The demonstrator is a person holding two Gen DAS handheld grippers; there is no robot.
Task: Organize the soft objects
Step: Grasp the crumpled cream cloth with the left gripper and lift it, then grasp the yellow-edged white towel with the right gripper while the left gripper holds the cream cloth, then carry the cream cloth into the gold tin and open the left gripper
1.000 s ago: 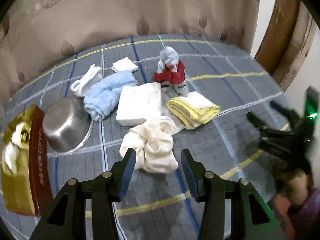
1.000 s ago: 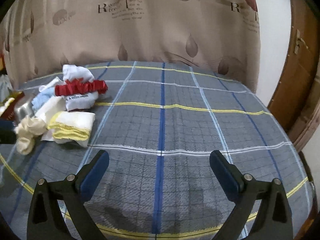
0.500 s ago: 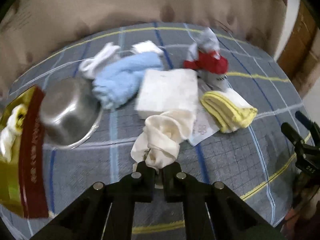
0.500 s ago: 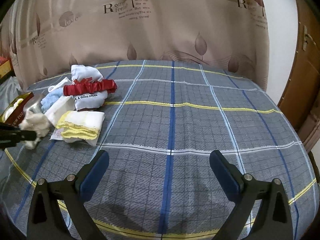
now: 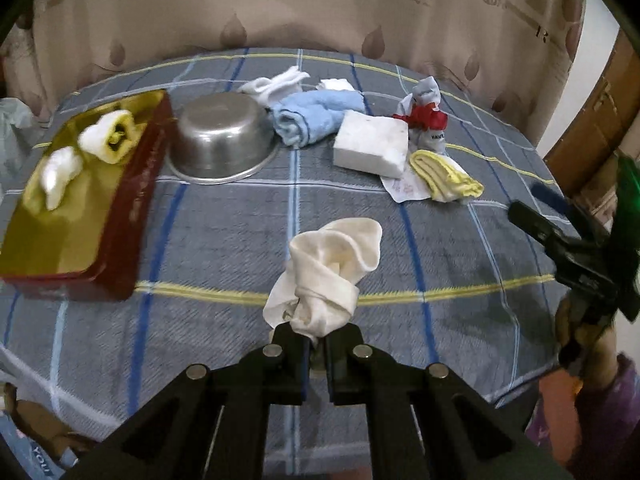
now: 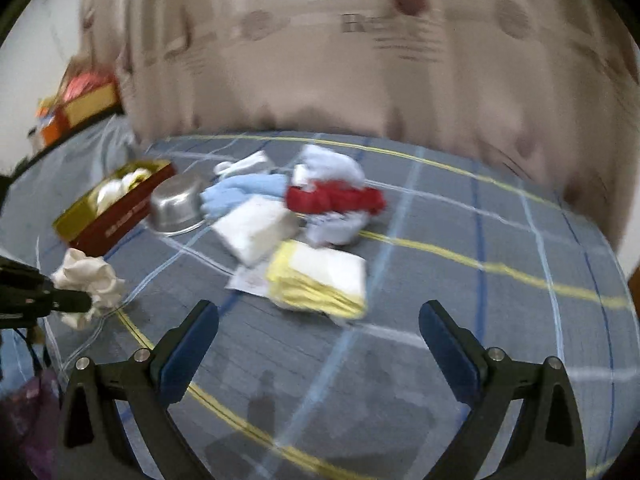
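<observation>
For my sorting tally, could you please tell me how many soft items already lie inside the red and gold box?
2: a white roll with a yellow centre at the far end of the box, and a plain white bundle beside it, nearer the middle. Anything beneath them would be hidden.

steel bowl upside down on plaid bedcover, beige curtain behind.

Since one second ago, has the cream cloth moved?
Yes. The cream cloth, pinched by the left gripper, was pulled away from the white block, toward the camera.
</observation>
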